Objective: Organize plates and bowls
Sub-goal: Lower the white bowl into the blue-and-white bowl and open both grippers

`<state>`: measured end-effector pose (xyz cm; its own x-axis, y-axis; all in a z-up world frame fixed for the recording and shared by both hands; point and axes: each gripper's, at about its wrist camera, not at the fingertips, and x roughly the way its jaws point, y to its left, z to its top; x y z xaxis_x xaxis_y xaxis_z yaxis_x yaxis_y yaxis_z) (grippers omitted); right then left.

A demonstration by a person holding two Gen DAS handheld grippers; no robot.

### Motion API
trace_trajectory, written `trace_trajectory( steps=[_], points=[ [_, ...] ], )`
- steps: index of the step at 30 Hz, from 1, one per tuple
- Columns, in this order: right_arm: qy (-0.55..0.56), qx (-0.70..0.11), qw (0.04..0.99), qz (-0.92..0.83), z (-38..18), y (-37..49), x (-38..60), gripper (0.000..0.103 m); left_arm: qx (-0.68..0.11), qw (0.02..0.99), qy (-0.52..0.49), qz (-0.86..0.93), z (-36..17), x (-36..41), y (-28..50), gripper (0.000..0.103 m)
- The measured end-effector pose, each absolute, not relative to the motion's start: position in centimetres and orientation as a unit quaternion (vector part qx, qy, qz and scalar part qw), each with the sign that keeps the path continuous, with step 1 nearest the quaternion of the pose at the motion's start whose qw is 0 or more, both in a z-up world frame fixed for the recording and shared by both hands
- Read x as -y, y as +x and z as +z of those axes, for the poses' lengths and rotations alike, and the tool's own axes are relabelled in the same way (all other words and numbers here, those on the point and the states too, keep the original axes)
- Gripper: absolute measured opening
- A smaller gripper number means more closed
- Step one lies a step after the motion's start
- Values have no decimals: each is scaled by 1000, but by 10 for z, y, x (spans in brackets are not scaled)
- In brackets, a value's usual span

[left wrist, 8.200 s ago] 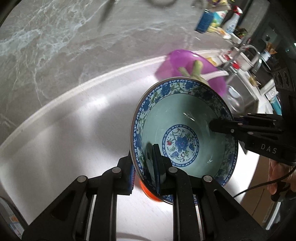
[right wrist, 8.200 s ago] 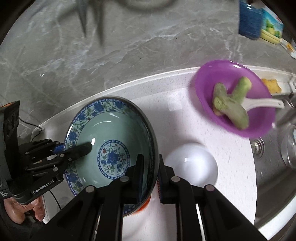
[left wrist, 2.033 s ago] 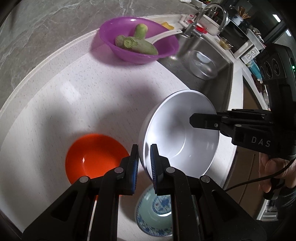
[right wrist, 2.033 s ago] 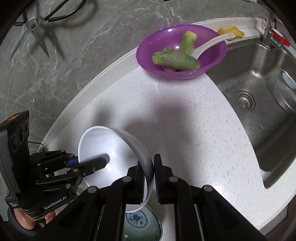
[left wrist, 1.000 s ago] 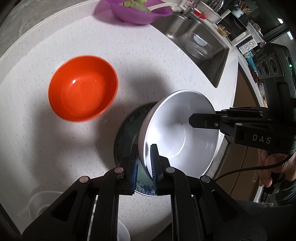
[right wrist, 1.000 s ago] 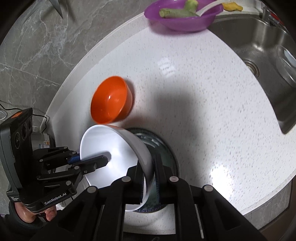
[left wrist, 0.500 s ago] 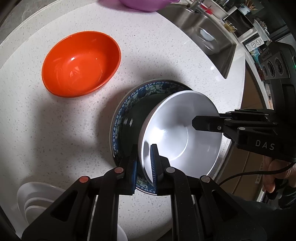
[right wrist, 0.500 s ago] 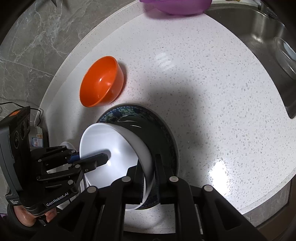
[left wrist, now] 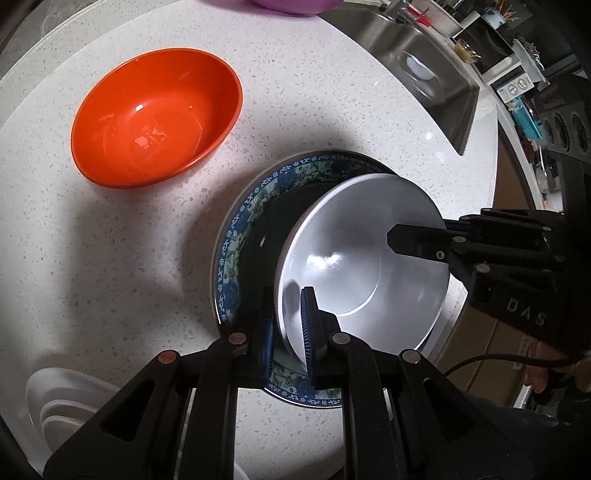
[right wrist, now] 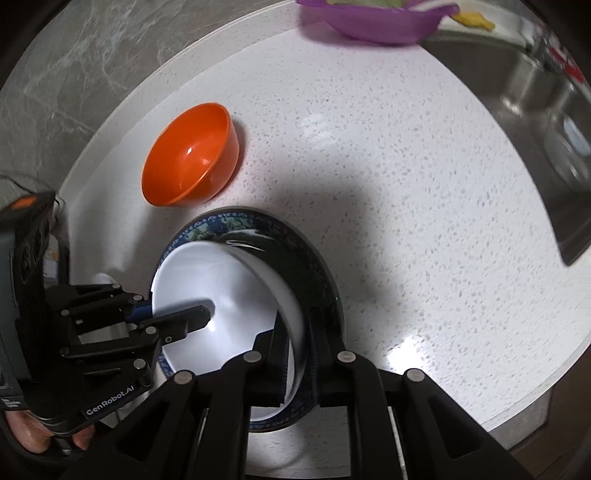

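Note:
A white bowl (left wrist: 365, 254) (right wrist: 221, 295) hangs inside the blue-patterned bowl (left wrist: 236, 229) (right wrist: 314, 266), which stands on the white counter near its front edge. My left gripper (left wrist: 288, 325) is shut on the white bowl's near rim, and my right gripper (right wrist: 301, 332) is shut on the opposite rim. In each wrist view the other gripper reaches in from the side: the right gripper (left wrist: 395, 236) and the left gripper (right wrist: 177, 314). An empty orange bowl (left wrist: 155, 118) (right wrist: 192, 170) sits on the counter beyond them to the left.
A purple bowl (right wrist: 376, 18) with green vegetables stands at the counter's far edge. A steel sink (left wrist: 417, 77) (right wrist: 546, 122) lies to the right. White dishes (left wrist: 62, 406) are stacked at the lower left. A hand (right wrist: 33, 435) holds the left gripper.
Both grippers have sunk with the white bowl, and it now sits lower inside the blue-patterned bowl. The orange bowl and the purple bowl have slid toward the top of both views.

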<state>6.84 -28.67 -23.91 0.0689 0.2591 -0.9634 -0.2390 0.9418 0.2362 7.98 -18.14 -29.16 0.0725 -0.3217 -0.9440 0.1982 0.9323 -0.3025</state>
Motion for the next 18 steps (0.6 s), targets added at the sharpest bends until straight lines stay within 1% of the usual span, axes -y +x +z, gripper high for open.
trace_trajectory(
  steps=[4,11,14,17,18],
  points=[
    [-25,-653,739,167,-240,68,280,12,-658,730,-52,-177,-294,181,79,12],
    [-41,-650,741,164,-242,70,273,11,-656,732,-56,-172,-293,171,77,12],
    [-45,-648,743,163,-241,70,273,12,-654,733,-61,-177,-290,171,75,20],
    [-43,-647,743,162,-241,69,273,14,-648,735,-70,-189,-286,176,73,36],
    [-41,-647,744,164,-240,69,274,16,-645,736,-72,-193,-284,177,73,48]
  ],
)
